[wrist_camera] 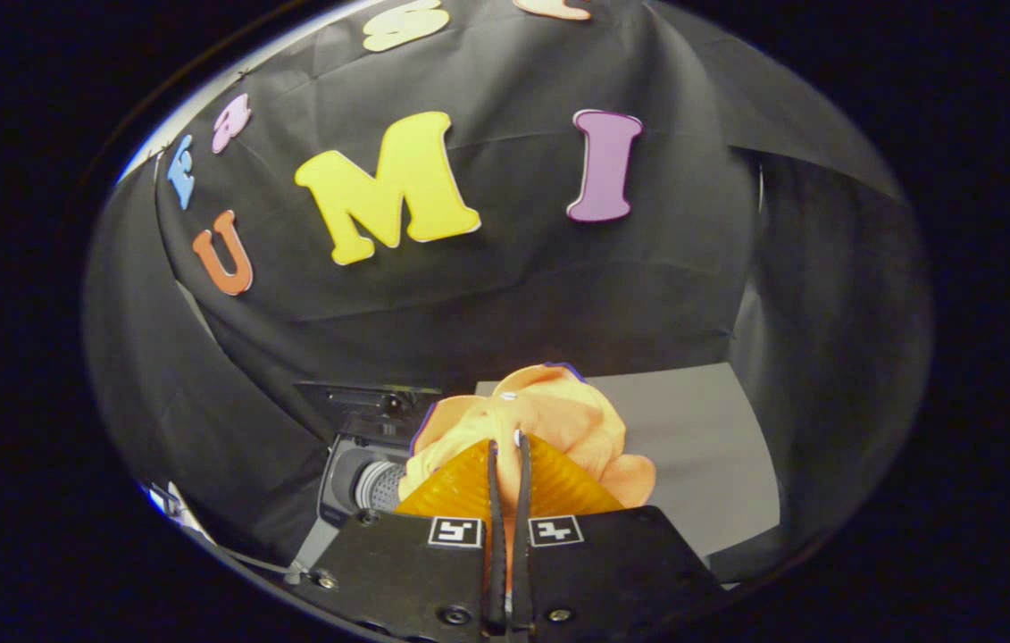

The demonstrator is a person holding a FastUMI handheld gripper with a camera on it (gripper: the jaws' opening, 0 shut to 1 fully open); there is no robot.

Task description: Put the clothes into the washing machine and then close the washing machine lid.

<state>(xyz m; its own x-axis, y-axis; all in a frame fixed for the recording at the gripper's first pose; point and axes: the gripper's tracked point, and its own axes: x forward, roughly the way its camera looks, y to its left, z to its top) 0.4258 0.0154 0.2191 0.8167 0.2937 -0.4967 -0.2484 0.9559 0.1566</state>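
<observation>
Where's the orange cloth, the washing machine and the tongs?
orange cloth (549,415), gripper view, on its bunched top above the fingertips.
washing machine (377,485), gripper view, on its ribbed drum left of the cloth.
tongs (507,446), gripper view, between the fingertips pinching the cloth.

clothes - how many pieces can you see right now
1. An orange garment is bunched up and pinched between the fingers of the nearly closed tool, with the washing machine just beyond. More clothes could be hidden behind the bunch.
</observation>
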